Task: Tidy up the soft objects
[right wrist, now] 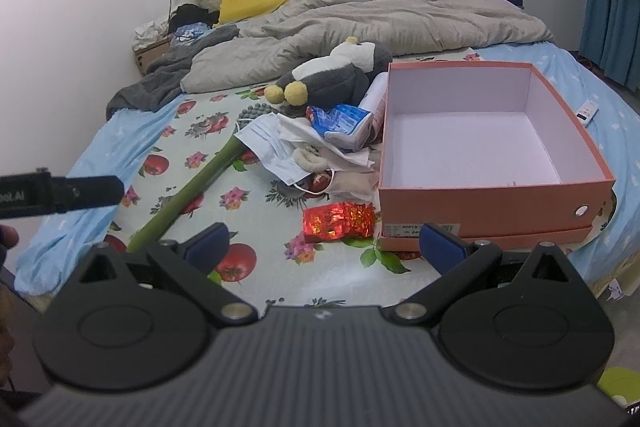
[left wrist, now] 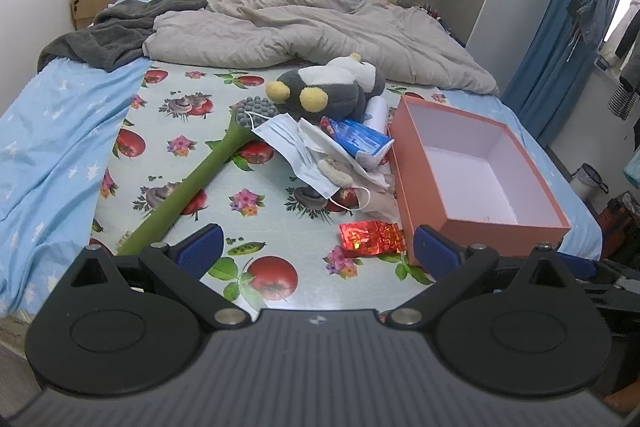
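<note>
Both hand-held grippers, left [left wrist: 316, 247] and right [right wrist: 324, 243], were wide and empty, with the plush penguin [left wrist: 326, 89] lying ahead on the bed [left wrist: 52, 123], just left of the open orange box [left wrist: 484, 223].

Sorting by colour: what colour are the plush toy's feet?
Yellow; the plush toy's feet show best in the left wrist view.

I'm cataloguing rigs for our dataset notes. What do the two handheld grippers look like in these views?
Both look alike. The left gripper and right gripper each have a dark grey ribbed body, two rounded black pivot plates with silver rivets, and black linkages ending in fingers with textured blue pads. In the right wrist view, a black bar at the left edge carries white lettering, partly cut off.
</note>
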### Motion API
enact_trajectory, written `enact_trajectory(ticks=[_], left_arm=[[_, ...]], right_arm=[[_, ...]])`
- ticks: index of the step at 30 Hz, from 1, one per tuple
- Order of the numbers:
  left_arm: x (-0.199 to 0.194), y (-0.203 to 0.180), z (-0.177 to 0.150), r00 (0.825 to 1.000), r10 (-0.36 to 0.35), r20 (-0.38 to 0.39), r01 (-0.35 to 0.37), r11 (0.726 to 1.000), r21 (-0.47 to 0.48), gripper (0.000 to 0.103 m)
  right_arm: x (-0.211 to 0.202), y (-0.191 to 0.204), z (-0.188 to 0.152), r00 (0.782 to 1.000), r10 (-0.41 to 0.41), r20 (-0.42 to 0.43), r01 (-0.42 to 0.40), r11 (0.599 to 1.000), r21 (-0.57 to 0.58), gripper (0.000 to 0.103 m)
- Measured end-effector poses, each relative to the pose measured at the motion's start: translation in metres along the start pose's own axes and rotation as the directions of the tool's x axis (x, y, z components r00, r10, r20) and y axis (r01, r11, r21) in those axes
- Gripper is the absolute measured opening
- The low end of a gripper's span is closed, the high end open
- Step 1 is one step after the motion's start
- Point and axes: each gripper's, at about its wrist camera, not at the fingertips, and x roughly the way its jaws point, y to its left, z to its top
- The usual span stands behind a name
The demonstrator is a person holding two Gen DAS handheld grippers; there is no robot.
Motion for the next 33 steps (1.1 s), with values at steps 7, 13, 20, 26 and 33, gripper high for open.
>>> enact_trajectory(ticks=[7,13,20,26,33], left_arm=[[0.009,-0.003,-0.003,1.0,-0.004,-0.019,0.004,1.0,0.003,0.102],[0.02,-0.005,-0.004,0.999,-0.012,-0.042,0.013,1.0,0.01,0.102],[0.036,0.0,-0.005,0.997,-0.015,-0.077,0.016,1.0,0.003,0.102],[0.045,0.001,-0.002,0.996,-0.014,-0.091,0.014,1.0,0.001,0.102],[0.045,-0.003,-0.003,0.996,-0.022,-0.087,0.022,1.0,0.008,0.102]], right_arm=[[0.003,-0.003,-0.001,1.0,-0.015,-0.008,0.015,1.0,0.001,0.103],[0.008,-0.005,-0.005,0.999,-0.026,-0.023,0.026,1.0,0.003,0.103],[0.018,-0.006,-0.009,0.999,-0.012,-0.046,0.014,0.999,0.032,0.103],[0.027,-0.008,-0.013,0.997,-0.016,-0.073,0.02,0.998,0.051,0.103],[0.028,-0.008,-0.014,0.997,-0.017,-0.072,0.021,0.999,0.05,0.103]])
